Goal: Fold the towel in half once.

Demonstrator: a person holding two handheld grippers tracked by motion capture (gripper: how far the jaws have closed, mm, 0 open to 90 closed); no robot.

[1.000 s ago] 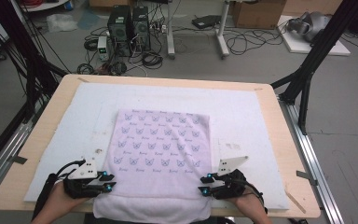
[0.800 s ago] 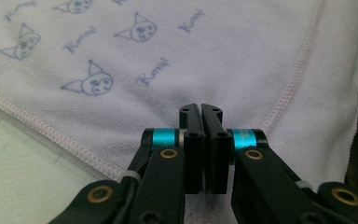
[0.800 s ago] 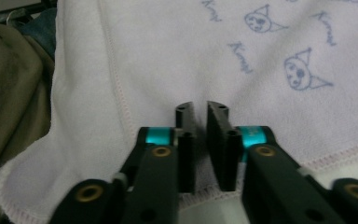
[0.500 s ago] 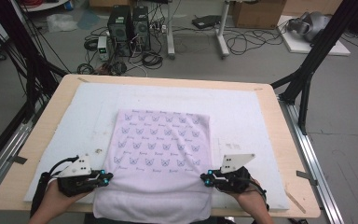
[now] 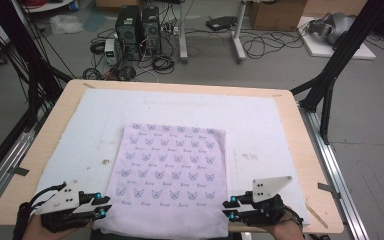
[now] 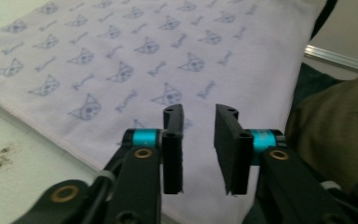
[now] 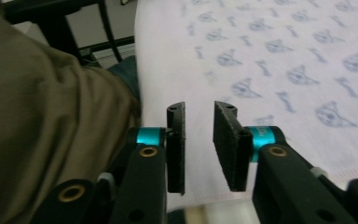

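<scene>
A pale lilac cloth [image 5: 172, 170] printed with small cat faces lies flat on the white mat [image 5: 280, 130]. Its near edge hangs over the table's front. My left gripper [image 5: 105, 206] hovers at the cloth's near left corner and my right gripper [image 5: 227, 209] at its near right corner. In the left gripper view the left gripper [image 6: 199, 112] stands just above the cloth [image 6: 121, 56]. In the right gripper view the right gripper [image 7: 199, 108] also stands just above the cloth [image 7: 284, 60]. Both pairs of jaws have just been opening, with a narrow gap and nothing between them.
The wooden table [image 5: 305, 150] shows a bare rim around the mat. Small dark stains [image 5: 104, 161] mark the mat left of the cloth. Olive clothing of the person [image 7: 42, 116] sits close behind the front edge. Computers and cables [image 5: 140, 25] lie on the floor beyond.
Both grippers were down on the cloth's near corners; they have lifted off and drawn slightly outward. The cloth's far edge has slid a little toward the person.
</scene>
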